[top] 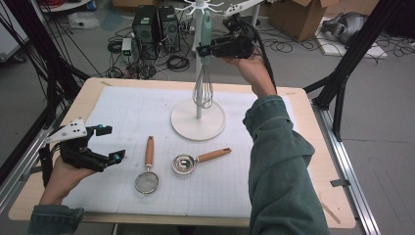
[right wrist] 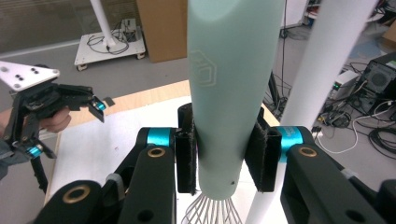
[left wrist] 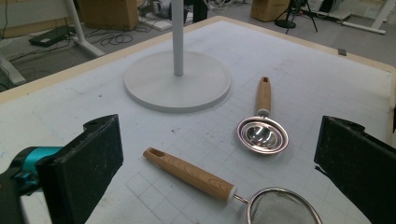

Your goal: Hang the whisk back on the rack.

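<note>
Mint-green plastic sits clamped between my right gripper (right wrist: 219, 154) pads: that is the handle of the whisk (top: 203, 83), pinched just above where the wires begin. I hold it upright beside the pole of the white stand (top: 198, 120), far across the table, with its wire end hanging over the round base. The handle top reaches up among the hooks at the stand's crown, but from the high view I cannot tell whether it is already hooked on or hanging free in my grip.

My left gripper (top: 100, 147) hovers at the near left of the mat (top: 122, 117), jaws spread wide with nothing between them. Just in front of it lie the strainer (top: 147, 178) and, to its right, the small scoop (top: 193, 161), both with wooden handles, both flat on the mat and apart from each other.

So I judge the hanging job about a third along at best: the whisk is at the stand, its hooking unconfirmed, and two tools are left to lift and hang.
</note>
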Demonstrator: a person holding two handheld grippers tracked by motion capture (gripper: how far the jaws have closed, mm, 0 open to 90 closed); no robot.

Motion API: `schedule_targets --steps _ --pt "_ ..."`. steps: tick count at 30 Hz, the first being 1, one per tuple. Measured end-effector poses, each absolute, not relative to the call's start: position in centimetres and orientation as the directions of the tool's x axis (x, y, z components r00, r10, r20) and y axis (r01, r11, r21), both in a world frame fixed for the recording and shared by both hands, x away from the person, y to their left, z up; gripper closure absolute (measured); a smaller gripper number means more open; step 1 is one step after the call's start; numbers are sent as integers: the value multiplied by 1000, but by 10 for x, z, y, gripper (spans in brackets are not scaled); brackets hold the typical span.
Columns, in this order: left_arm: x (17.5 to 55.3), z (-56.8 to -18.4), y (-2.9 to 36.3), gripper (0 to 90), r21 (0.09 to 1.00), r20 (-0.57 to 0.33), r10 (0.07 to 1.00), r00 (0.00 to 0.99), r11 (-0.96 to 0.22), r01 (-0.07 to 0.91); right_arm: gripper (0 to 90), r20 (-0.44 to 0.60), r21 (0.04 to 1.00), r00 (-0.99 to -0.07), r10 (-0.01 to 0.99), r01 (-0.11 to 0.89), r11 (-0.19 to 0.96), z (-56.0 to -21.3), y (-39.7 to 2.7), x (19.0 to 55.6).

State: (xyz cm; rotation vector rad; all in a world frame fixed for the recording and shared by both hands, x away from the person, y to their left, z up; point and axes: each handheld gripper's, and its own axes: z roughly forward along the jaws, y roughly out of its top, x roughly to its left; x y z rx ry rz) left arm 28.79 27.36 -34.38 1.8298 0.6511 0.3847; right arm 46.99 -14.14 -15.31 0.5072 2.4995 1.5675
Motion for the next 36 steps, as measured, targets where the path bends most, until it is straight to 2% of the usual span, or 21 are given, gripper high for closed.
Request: schedule_targets --steps 21,31,36 --pt "286 -342 276 17 941 -56 600 798 -235 244 680 56 873 -919 390 235 428 -152 -135 482" --pt "285 -343 277 17 941 -58 598 799 -235 244 667 87 900 -914 396 243 363 -161 -136 482" --pt "284 -343 279 17 941 -60 598 800 -233 244 625 97 913 -909 406 244 328 -160 -142 478"
